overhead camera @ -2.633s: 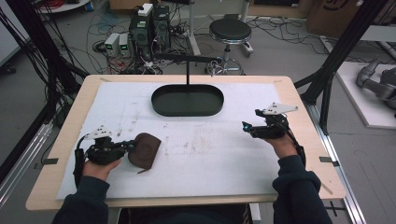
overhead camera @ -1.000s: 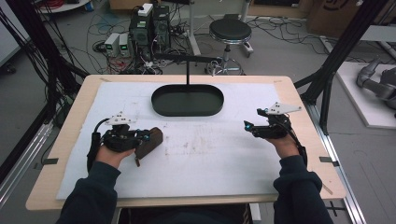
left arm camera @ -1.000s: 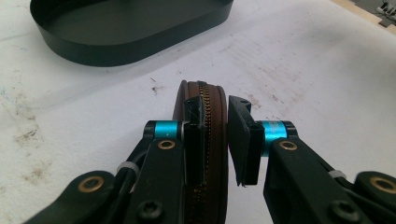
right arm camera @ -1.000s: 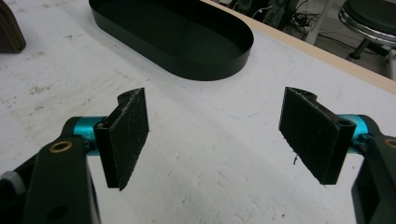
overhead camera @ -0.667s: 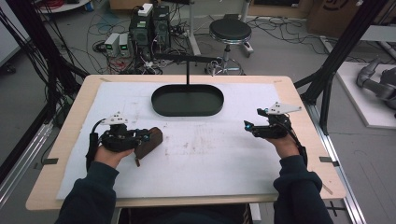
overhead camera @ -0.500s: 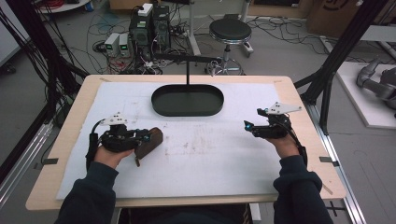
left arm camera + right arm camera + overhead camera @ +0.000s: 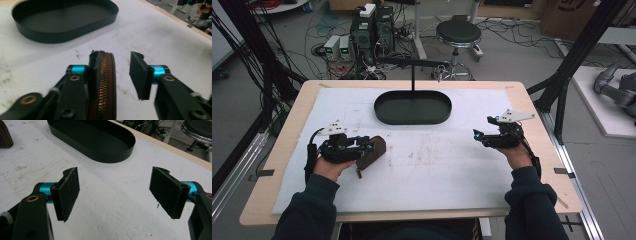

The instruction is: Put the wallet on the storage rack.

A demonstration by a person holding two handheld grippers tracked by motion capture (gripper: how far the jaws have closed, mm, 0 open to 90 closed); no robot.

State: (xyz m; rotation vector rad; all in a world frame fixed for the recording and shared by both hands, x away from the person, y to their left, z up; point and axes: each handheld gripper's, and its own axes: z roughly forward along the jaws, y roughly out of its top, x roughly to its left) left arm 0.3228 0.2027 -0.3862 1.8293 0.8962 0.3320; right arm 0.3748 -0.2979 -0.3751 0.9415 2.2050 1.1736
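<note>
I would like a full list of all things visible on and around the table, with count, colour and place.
pouch: 1, brown with brass zipper, left side of mat, between the left gripper's jaws
tray: 1, black oval, far middle of mat
mat: 1, white, covers table
table: 1, light wood
stool: 1, black, beyond table
left gripper: 1, black, jaws have just been opening; one pad clear of pouch
right gripper: 1, black, open, right side of mat

Brown zip pouch (image 7: 103, 82): lower end cut off by the left gripper view's bottom edge; black tray (image 7: 62, 20) blurred, its top clipped.
</note>
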